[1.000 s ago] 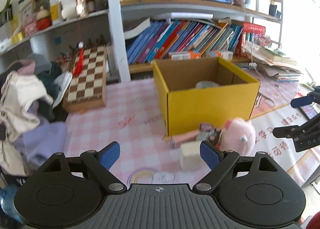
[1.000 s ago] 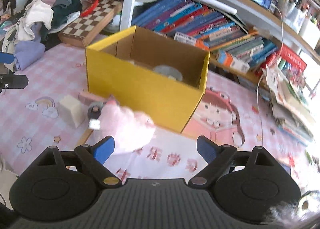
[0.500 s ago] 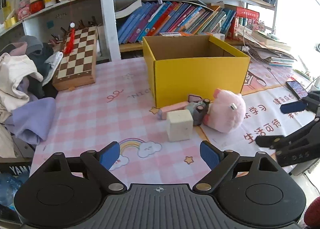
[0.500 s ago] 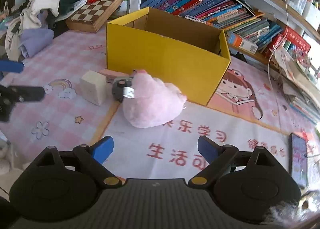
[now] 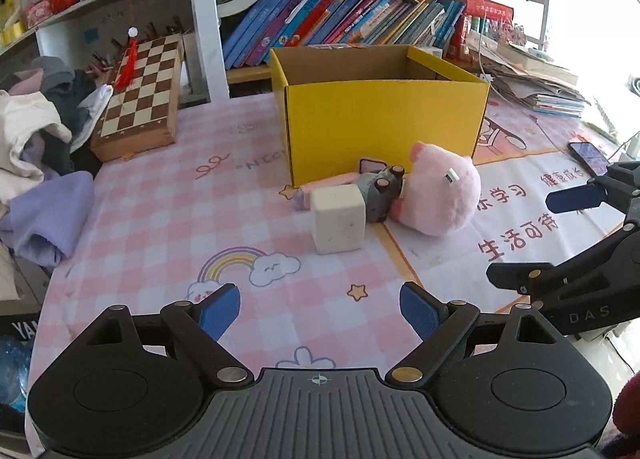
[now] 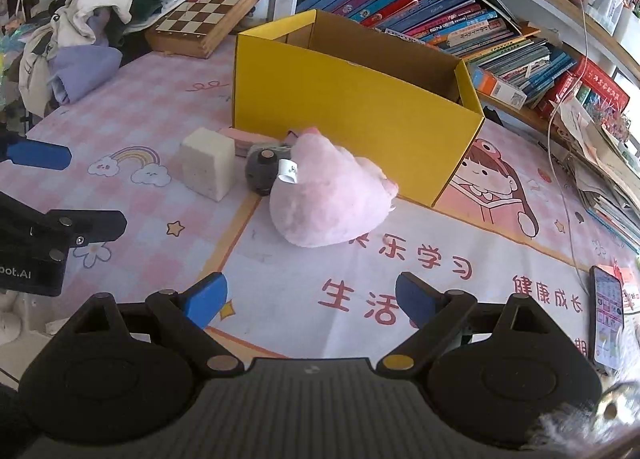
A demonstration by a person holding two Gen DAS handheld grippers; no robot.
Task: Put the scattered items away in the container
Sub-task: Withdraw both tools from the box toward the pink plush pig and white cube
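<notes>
Left wrist: left tongs spread, empty, above desk — cream block, grey toy, pink plush clustered before yellow box.
Right wrist: right tongs spread, empty — plush near, touching box.

**Items outside box**

Yellow cardboard box stands open, upright. Against its front: pink plush toy on its side, grey toy, possibly a car, cream block, pink flat bar.
</notes>
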